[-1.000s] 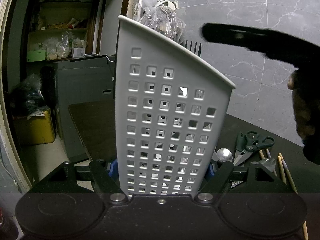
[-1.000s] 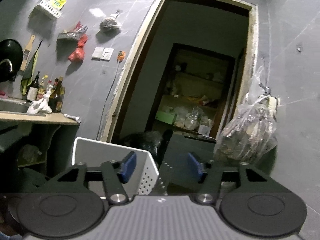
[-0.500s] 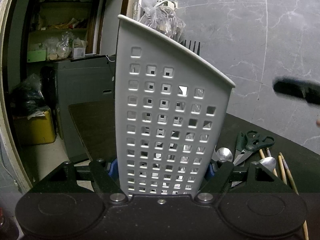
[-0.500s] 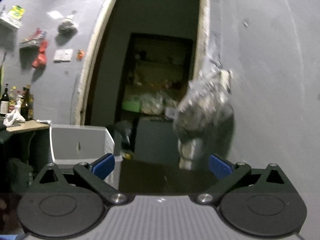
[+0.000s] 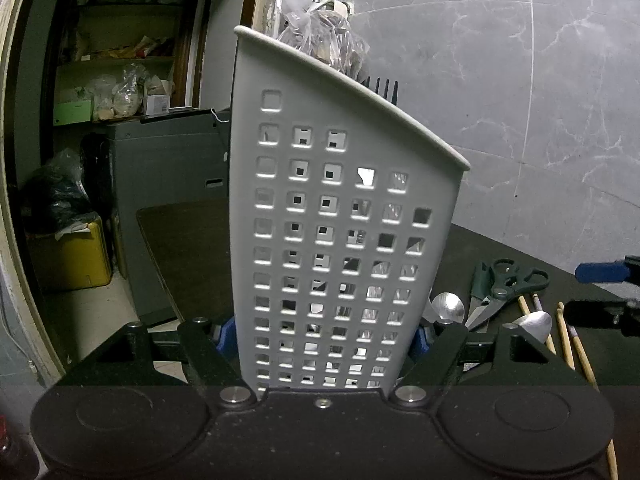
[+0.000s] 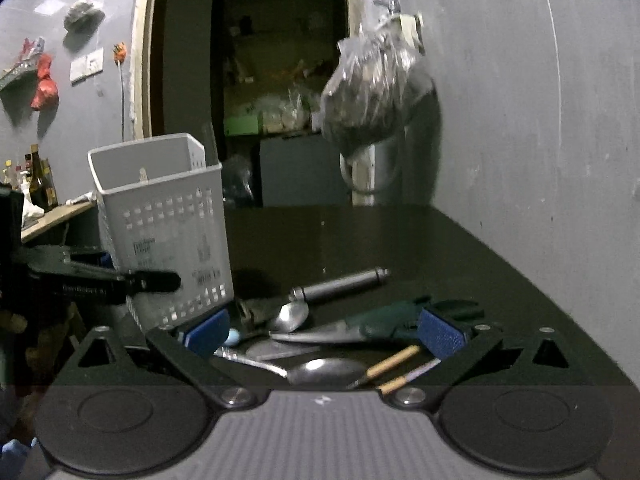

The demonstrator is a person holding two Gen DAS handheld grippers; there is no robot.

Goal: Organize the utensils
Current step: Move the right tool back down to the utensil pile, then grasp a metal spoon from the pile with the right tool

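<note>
While the left tongs [image 5: 326,332] stay clamped on the foot of the white perforated caddy [image 5: 340,216], holding it upright on the dark table [image 6: 400,240], the right tongs [image 6: 324,338] have just been opening to full width with nothing between the pads, and have swung down from the doorway toward the table. This suggests one utensil is delivered and the next pick is starting. A fork [image 5: 382,88] shows its tines above the caddy rim. The loose pile lies just beside the caddy, under and just beyond the open right tongs: green-handled scissors [image 6: 384,326], a grey cylindrical handle [image 6: 340,282], two spoons, the nearer spoon [image 6: 326,370] lying between the blue pads, and chopsticks [image 6: 394,362] near the right pad.
</note>
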